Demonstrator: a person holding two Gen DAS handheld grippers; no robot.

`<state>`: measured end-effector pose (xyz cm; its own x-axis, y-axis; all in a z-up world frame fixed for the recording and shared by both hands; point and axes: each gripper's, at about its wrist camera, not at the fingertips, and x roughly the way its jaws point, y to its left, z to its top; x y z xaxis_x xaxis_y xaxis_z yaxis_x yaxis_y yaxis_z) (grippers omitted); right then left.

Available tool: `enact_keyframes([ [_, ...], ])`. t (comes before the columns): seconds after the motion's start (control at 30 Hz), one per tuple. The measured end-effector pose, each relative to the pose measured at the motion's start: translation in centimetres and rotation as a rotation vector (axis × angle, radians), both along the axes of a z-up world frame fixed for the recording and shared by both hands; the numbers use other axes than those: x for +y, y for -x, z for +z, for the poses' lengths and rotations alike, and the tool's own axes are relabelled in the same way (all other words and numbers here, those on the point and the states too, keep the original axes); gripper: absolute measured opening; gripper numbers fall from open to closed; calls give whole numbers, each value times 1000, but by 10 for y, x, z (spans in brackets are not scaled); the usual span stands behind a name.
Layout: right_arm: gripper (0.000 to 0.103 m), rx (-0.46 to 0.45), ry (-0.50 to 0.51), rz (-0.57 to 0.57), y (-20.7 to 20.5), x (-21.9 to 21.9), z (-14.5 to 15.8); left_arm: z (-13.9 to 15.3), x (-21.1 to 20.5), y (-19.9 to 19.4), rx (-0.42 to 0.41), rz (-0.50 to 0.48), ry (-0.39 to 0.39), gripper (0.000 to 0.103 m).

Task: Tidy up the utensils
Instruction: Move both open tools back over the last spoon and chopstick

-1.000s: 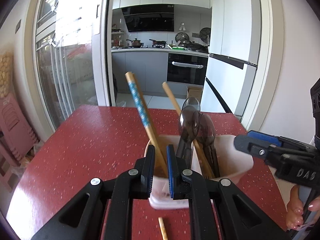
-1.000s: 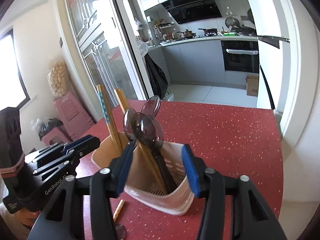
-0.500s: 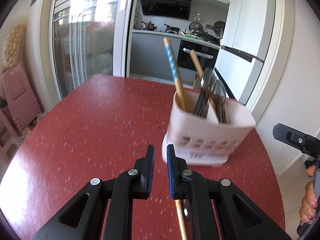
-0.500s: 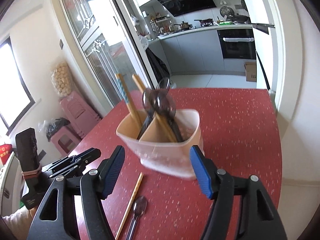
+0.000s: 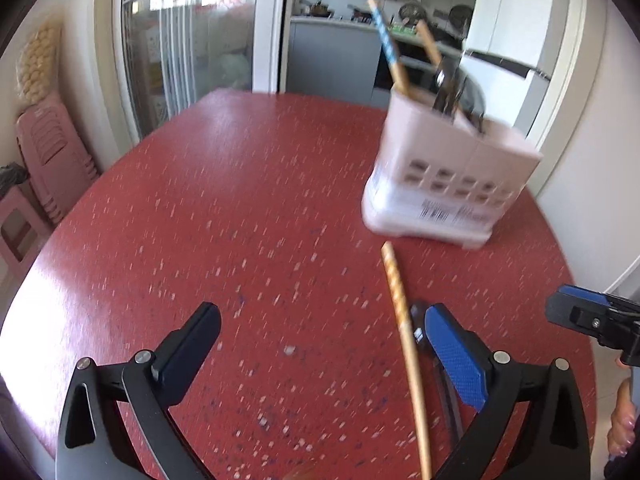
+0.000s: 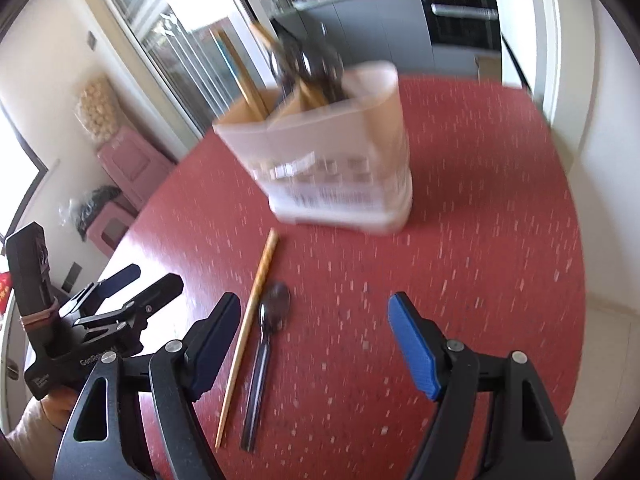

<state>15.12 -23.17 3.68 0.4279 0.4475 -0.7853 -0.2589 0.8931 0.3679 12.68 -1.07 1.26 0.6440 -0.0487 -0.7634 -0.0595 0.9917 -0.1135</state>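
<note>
A pale pink utensil holder (image 5: 448, 184) (image 6: 336, 160) stands on the red table (image 5: 224, 216), holding chopsticks and dark spoons. A loose wooden chopstick (image 5: 404, 344) (image 6: 252, 320) and a dark spoon (image 6: 266, 340) lie side by side on the table in front of the holder. My left gripper (image 5: 324, 344) is open and empty, with the chopstick between its fingers near the right one. My right gripper (image 6: 316, 340) is open and empty, just right of the spoon.
The table's right edge (image 6: 576, 280) borders a white wall. Pink stools (image 5: 44, 160) stand left of the table. A glass door and a kitchen lie beyond. The left gripper shows in the right wrist view (image 6: 116, 300).
Both grippers have pulled back from the holder toward the near table edge. The left gripper, shut before, has opened wide. The loose chopstick and spoon have come into view.
</note>
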Motion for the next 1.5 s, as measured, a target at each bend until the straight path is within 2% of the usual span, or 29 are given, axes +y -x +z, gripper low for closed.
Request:
enact_keyframes([
  [0.2,81,99,70,-9,11,6,-23,-24,4,7,81,9,3,103],
  [0.37,81,139,131,6,18,23,-31,-35,8,11,118,24,12,103],
  [0.8,81,190,225,55,23,62,-42,-37,18,20,127,43,6,103],
  [1.07,81,210,313,56,21,83,-54,-45,25,22,141,66,-76,103],
  [1.17,81,204,345,64,18,93,-54,-48,30,20,152,64,-57,103],
  [1.3,76,208,380,54,17,105,-55,-50,37,20,165,76,-45,103],
  [1.5,70,227,400,49,6,122,-57,-53,43,23,173,58,17,103],
])
